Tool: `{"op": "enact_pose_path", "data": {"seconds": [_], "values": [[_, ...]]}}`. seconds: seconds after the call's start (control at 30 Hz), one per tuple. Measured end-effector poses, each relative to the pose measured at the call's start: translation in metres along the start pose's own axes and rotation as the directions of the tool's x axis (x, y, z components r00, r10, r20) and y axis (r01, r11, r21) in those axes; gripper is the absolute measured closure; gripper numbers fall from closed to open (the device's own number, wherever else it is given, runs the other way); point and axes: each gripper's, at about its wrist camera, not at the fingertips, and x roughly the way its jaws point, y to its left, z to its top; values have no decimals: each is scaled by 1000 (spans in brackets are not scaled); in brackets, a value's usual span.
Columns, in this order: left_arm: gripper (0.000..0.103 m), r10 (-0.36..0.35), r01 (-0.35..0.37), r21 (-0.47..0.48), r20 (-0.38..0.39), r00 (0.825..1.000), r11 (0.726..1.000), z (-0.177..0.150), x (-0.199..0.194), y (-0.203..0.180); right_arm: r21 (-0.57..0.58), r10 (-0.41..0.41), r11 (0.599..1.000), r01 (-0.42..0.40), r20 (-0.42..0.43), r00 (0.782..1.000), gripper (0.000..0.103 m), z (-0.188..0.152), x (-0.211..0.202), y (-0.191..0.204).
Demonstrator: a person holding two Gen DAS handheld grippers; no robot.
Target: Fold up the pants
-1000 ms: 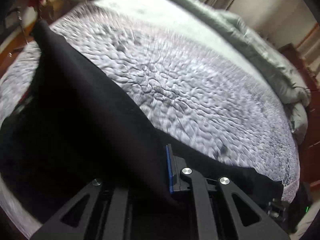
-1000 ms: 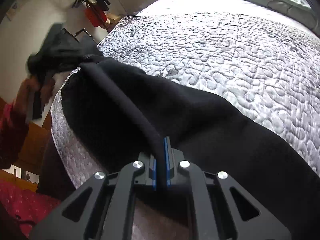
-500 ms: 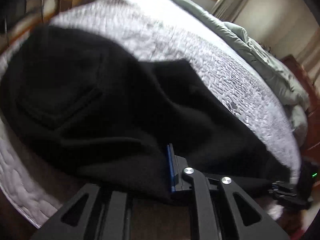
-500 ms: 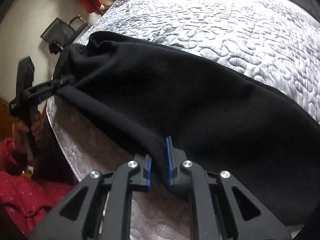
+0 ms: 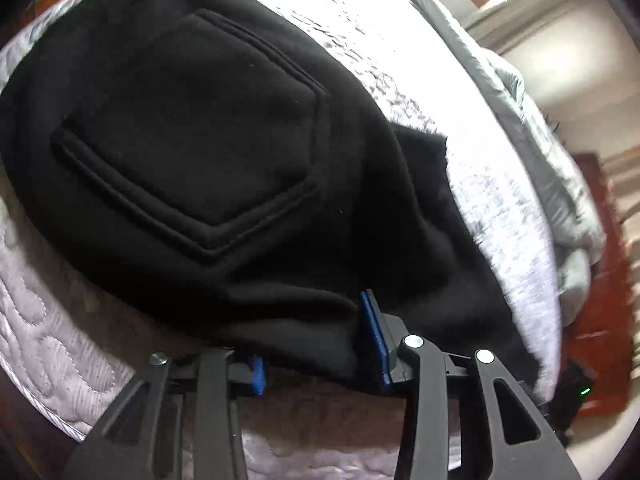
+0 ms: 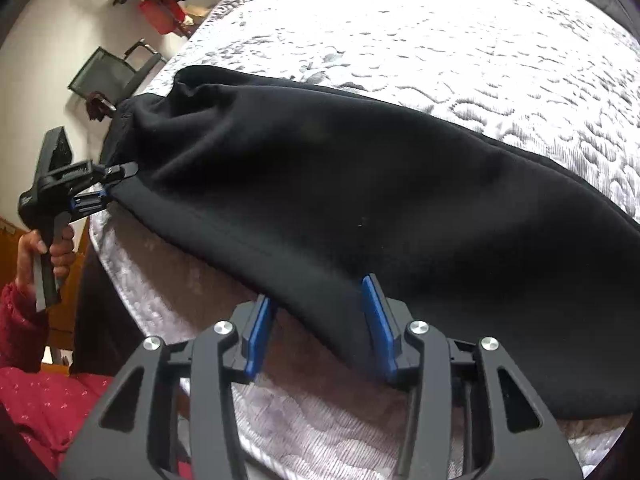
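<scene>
The soft black pants (image 5: 224, 184) lie on the bed, spread over its white quilted cover (image 6: 460, 52) near the bed's front edge. A big sewn pocket (image 5: 192, 140) with a pointed end faces up in the left wrist view.

The left tongs (image 5: 316, 344) have just been opening. Their blue pads (image 5: 376, 340) now stand apart. A thick folded edge of the pants sits between them. The cloth seems to touch the right pad, but the pads are not pinching it.

The right tongs (image 6: 320, 324) have just been opening too. Their blue pads (image 6: 378, 320) stand wide apart. The edge of the pants lies loose between them and rests against the right pad. It is not squeezed.

In the right wrist view, the left tongs (image 6: 100, 188) show at the far left end of the pants, right at the cloth's corner. A hand (image 6: 44, 252) in a red sleeve (image 6: 20, 328) holds their handle.

A grey puffy blanket (image 5: 520, 120) lies along the far side of the bed. A black chair (image 6: 112, 72) stands by the wall.
</scene>
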Motion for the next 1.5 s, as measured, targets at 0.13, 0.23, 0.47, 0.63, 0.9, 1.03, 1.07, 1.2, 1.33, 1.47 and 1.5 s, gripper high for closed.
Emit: {"op": "enact_pose_path", "data": {"seconds": [0.13,0.23,0.47,0.63,0.9,1.03,1.07,1.2,1.33,1.47,1.5], "values": [[62,5,-5,45,11,1000,999,-2,-2,-6,25,37,999,-37,0,999,36,-3,-1,3],[59,-2,2,50,2,1000,999,-3,-15,-8,13,21,1000,-21,-13,1000,27,1,-9,10],[56,-1,1,67,9,1000,998,-11,-45,-14,-9,73,997,-73,65,995,27,23,-36,29],[47,-18,11,111,59,998,994,-10,-72,-36,3,95,995,-95,66,993,27,33,-22,46],[37,109,-124,179,92,990,976,30,-38,-24,37,46,998,-44,-43,998,28,45,34,54],[37,149,-154,156,40,988,976,49,-9,2,58,45,997,-43,-38,998,28,51,39,50],[37,143,-148,153,42,989,977,53,-8,2,62,39,997,-36,-47,998,29,53,39,51],[36,140,-148,194,53,989,970,52,-21,-7,31,8,999,-7,-44,999,30,64,26,65],[24,159,-173,221,77,984,960,53,-38,-8,-36,41,998,-41,7,999,30,94,15,99],[24,184,-208,204,129,974,957,66,-49,6,-89,90,992,-87,27,996,30,124,28,124],[24,201,-225,194,135,970,955,74,-47,14,-102,102,990,-99,23,995,30,132,34,129]]}}
